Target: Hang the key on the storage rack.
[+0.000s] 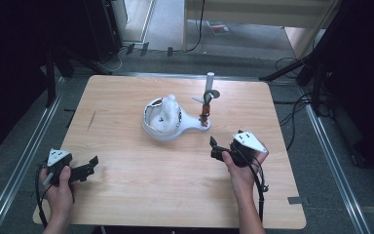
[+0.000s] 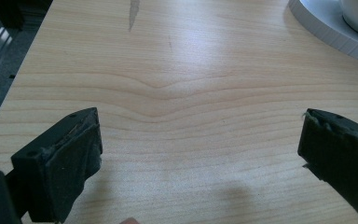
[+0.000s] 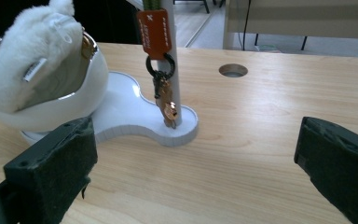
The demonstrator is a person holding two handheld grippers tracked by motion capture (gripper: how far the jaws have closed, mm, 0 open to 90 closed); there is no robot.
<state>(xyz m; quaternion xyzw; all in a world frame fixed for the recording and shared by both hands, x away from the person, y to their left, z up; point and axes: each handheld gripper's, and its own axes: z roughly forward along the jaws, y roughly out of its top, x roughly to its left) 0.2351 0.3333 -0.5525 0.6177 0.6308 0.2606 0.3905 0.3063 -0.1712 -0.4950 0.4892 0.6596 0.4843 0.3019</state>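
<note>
The right gripper [image 1: 217,148] sits lower right of centre in the high view, jaws wide apart with nothing between them. It faces the white stand [image 3: 121,122], whose base spreads across the left half of the right gripper view. The work in hand looks like dealing w/ the 2 things on that stand: a white plush toy [image 3: 32,51] resting in the bowl [image 3: 70,105] at upper left, and a keyring w/ an orange tag [image 3: 154,32] hanging on the upright post [image 3: 175,60] at top centre. No earlier frame backs any talk of jaw motion, so only the open stance counts here.

The left gripper [image 1: 88,170] rests at lower left of the high view, jaws also apart and empty, over bare table [image 2: 177,93] — well apart from the stand, whose rim [image 2: 326,30] shows at the upper right corner of its own view.

Judged advice: the right hand should pick 1 target before closing. For the keys, approach level, line the pads either side of the tag rather than the post, and lift straight up so the ring clears the post's top. For the plush — come from above, pinch the soft body, avoid the bowl's rim. The left gripper could steady the base if it slides.
</note>
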